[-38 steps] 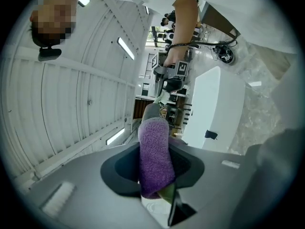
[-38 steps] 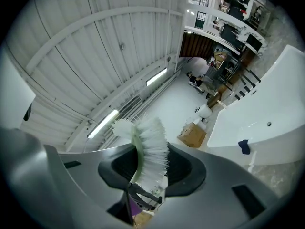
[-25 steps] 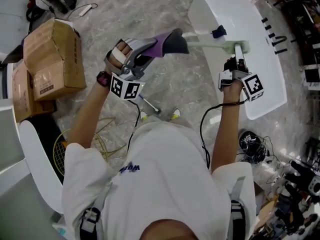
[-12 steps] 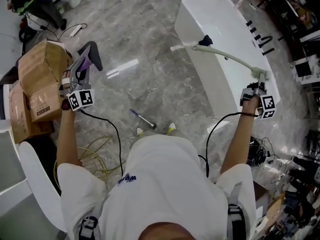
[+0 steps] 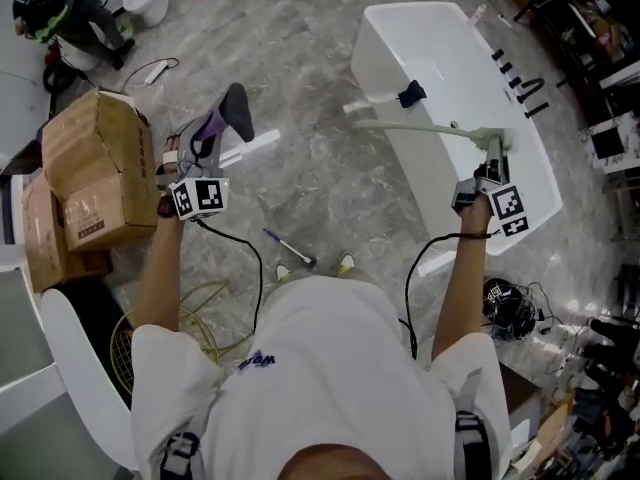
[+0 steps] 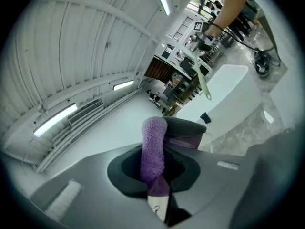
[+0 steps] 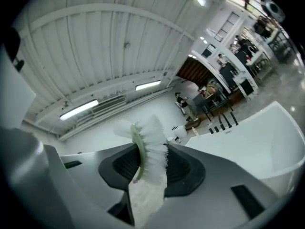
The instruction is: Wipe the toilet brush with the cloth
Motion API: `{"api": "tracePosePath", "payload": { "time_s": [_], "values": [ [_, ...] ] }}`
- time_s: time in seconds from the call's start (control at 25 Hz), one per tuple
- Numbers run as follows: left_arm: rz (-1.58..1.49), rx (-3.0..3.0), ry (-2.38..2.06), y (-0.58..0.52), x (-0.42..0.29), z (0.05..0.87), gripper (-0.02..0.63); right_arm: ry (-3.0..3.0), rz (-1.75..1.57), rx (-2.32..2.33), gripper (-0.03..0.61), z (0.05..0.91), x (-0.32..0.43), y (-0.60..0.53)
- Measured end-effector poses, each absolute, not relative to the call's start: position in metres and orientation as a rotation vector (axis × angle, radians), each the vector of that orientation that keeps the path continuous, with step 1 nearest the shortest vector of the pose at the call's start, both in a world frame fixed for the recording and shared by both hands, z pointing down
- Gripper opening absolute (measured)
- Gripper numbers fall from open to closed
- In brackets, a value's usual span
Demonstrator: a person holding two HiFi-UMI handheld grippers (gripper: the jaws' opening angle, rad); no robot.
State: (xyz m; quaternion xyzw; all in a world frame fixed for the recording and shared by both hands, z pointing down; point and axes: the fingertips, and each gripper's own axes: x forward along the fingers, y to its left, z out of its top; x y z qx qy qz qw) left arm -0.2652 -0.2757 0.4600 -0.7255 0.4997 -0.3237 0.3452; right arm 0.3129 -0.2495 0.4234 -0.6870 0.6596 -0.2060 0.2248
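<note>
The toilet brush has a pale green stem and white bristles, and it reaches left over the white table. My right gripper is shut on its near end. In the right gripper view, bristles and green spine stand pinched at the right gripper. My left gripper is out to the left over the floor, shut on a purple and dark grey cloth. In the left gripper view, the cloth sticks up out of the left gripper, with the brush stem far off. Cloth and brush are well apart.
Cardboard boxes stand on the floor at the left, by a white chair. A pen-like tool and yellow cable loops lie on the marble floor near my feet. A small dark item sits on the table.
A second ago the cloth was against the brush stem. The left gripper carried it off far to the left as the right swung right; both have since come partly back inward.
</note>
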Motion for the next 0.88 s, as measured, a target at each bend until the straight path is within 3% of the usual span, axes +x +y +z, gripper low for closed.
{"api": "tracePosePath", "payload": {
  "time_s": [0.44,0.88],
  "values": [
    [-0.341,-2.252,1.553,-0.248,-0.148,0.427,0.04,2.458,-0.125,-1.887,0.144,0.414,0.116,-0.252],
    [-0.085,-2.446,1.765,-0.208,-0.15,0.429,0.041,2.581,0.09,-1.851,0.15,0.415,0.058,-0.233]
  ]
}}
